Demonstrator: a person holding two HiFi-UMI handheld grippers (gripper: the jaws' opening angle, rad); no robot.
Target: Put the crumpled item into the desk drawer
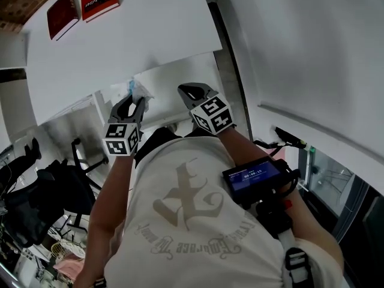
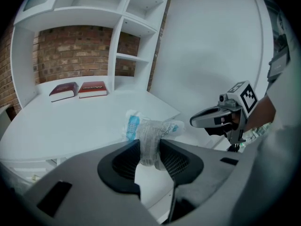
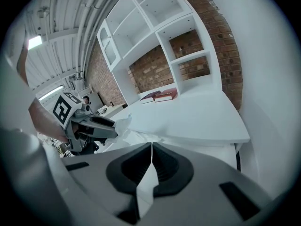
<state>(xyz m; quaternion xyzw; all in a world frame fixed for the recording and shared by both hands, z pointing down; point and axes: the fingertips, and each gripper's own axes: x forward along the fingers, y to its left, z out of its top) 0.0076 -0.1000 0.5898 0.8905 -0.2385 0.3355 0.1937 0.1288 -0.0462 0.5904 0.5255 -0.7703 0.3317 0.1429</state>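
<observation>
The crumpled item (image 2: 151, 130) is a squashed clear plastic piece with a blue label. My left gripper (image 2: 149, 149) is shut on it, and the item sticks out beyond the fingertips. In the head view the left gripper (image 1: 133, 102) holds the item (image 1: 137, 90) at the front edge of the white desk (image 1: 120, 41). A white drawer (image 1: 180, 77) appears pulled out below that edge, just right of the item. My right gripper (image 1: 193, 92) hovers over the drawer, apart from the item. Its jaws (image 3: 151, 147) are shut with nothing between them.
Two red books (image 1: 81, 8) lie at the far side of the desk, under white shelves with a brick back (image 2: 75, 55). Black office chairs (image 1: 36, 191) stand to the left. A white wall (image 1: 300, 53) closes the right side. A dark screen device (image 1: 255, 176) hangs on the person's front.
</observation>
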